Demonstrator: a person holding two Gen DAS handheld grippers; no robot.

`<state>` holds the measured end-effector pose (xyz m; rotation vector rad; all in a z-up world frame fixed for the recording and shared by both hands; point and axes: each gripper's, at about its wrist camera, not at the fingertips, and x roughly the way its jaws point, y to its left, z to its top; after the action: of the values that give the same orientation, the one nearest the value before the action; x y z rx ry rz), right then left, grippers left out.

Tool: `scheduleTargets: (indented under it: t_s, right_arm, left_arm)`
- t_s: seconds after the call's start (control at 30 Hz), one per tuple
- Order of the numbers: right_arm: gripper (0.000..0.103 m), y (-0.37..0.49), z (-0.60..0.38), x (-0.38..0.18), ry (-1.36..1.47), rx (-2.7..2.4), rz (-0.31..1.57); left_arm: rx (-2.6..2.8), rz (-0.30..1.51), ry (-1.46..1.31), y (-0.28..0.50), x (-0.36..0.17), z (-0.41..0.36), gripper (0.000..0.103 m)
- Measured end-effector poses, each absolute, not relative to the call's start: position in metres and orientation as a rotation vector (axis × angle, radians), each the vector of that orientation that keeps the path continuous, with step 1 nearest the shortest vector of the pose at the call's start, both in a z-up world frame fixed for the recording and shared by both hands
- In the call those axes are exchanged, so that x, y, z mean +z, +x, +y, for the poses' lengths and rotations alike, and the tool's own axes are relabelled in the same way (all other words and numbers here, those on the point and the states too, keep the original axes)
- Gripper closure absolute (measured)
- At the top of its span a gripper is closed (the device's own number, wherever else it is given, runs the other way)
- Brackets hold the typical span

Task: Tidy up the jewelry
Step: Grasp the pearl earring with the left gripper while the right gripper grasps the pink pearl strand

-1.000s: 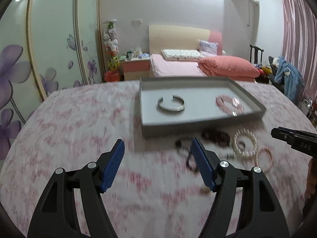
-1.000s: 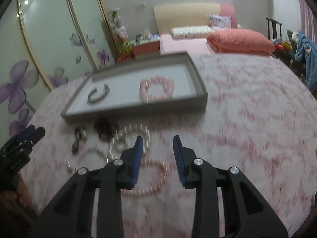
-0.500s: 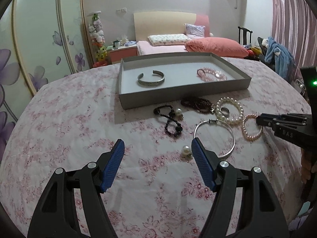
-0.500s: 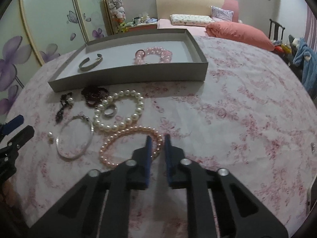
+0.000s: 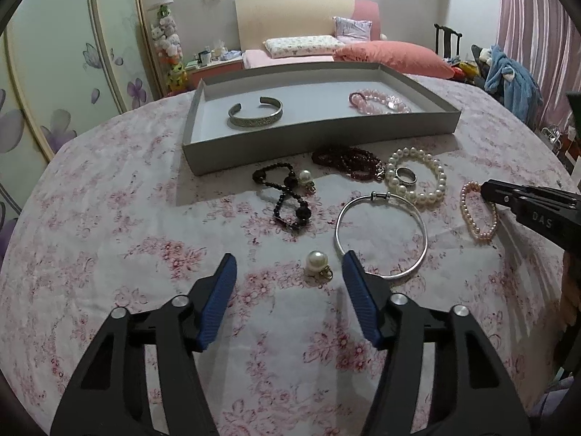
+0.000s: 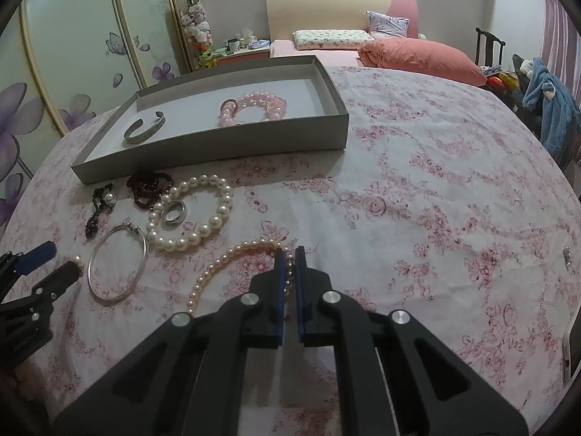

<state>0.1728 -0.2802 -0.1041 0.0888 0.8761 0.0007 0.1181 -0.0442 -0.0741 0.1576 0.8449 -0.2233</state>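
While the right gripper (image 6: 289, 254) is clamped shut on the near side of the small pink pearl bracelet (image 6: 232, 258), whose beads pass between its blue pads (image 6: 279, 279), the rest of that strand lies flat on the counter (image 6: 435, 218) and curves away to the left of the fingers. The left gripper (image 5: 288, 265) hangs low over the floral cloth with its jaws closing but still apart, nothing pressed between them; a loose pearl earring (image 5: 316, 259) lies on the cloth just ahead of the gap, nearer the right-hand finger, and the plain silver bangle (image 5: 381, 234) lies just beyond that finger's tip. Farther off from both grippers, a black bead bracelet (image 5: 287, 196) with a second pearl earring (image 5: 305, 178) beside it, a dark red bead bracelet (image 5: 348, 160) and a large white pearl bracelet (image 5: 417, 178) sit in a loose row in front of the grey tray (image 5: 319, 141); a silver ring (image 5: 405, 174) lies inside the white pearl loop. In the tray, an engraved silver cuff (image 5: 255, 114) rests towards the left and a chunky pink bead bracelet (image 5: 379, 103) towards the right, well apart from each other. A bed (image 5: 363, 54) with a coral quilt stands behind the counter.
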Motion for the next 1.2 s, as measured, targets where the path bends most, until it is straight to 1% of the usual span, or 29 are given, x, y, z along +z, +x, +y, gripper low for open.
scheduleTargets:
  t_s: [0.03, 0.1, 0.2, 0.27, 0.33, 0.37, 0.67, 0.7, 0.77, 0.8, 0.83, 0.9, 1.2]
  right_arm:
    - [0.096, 0.173, -0.28, -0.104, 0.089, 0.001, 0.876]
    - [0.096, 0.173, -0.281, -0.104, 0.091, 0.001, 0.876]
    - [0.096, 0.173, -0.281, -0.104, 0.091, 0.0, 0.876]
    - [0.096, 0.173, -0.281, -0.104, 0.091, 0.0, 0.876]
    - [0.096, 0.173, -0.281, -0.104, 0.091, 0.001, 0.876]
    - [0.096, 0.173, -0.281, -0.104, 0.091, 0.001, 0.876]
    - [0.096, 0.171, -0.281, -0.104, 0.094, 0.002, 0.876]
    - [0.096, 0.171, -0.281, -0.105, 0.096, 0.003, 0.875]
    - [0.096, 0.17, -0.281, -0.105, 0.097, 0.004, 0.875]
    - [0.096, 0.17, -0.281, -0.105, 0.098, 0.004, 0.875]
    - [0.096, 0.17, -0.282, -0.105, 0.099, 0.004, 0.875]
    - [0.096, 0.169, -0.283, -0.106, 0.103, 0.007, 0.875]
    - [0.096, 0.168, -0.286, -0.105, 0.116, 0.013, 0.875]
  left_arm:
    - [-0.224, 0.851, 0.154, 0.119, -0.075, -0.045, 0.05]
    - [-0.225, 0.866, 0.147, 0.123, -0.077, -0.047, 0.054]
    - [-0.223, 0.88, 0.135, 0.126, -0.078, -0.047, 0.062]
    - [-0.213, 0.88, 0.131, 0.126, -0.078, -0.045, 0.07]
    - [-0.197, 0.879, 0.125, 0.127, -0.078, -0.041, 0.081]
    - [-0.189, 0.879, 0.124, 0.127, -0.078, -0.037, 0.083]
    - [-0.169, 0.88, 0.101, 0.121, -0.077, -0.011, 0.082]
    - [-0.181, 0.879, 0.094, 0.119, -0.076, -0.01, 0.08]
    - [-0.187, 0.876, 0.086, 0.117, -0.076, -0.008, 0.073]
    - [-0.188, 0.871, 0.08, 0.116, -0.074, -0.008, 0.065]
    - [-0.186, 0.864, 0.077, 0.115, -0.073, -0.007, 0.059]
    - [-0.182, 0.848, 0.08, 0.112, -0.071, -0.007, 0.057]
    - [-0.158, 0.873, 0.078, 0.125, -0.074, -0.009, 0.057]
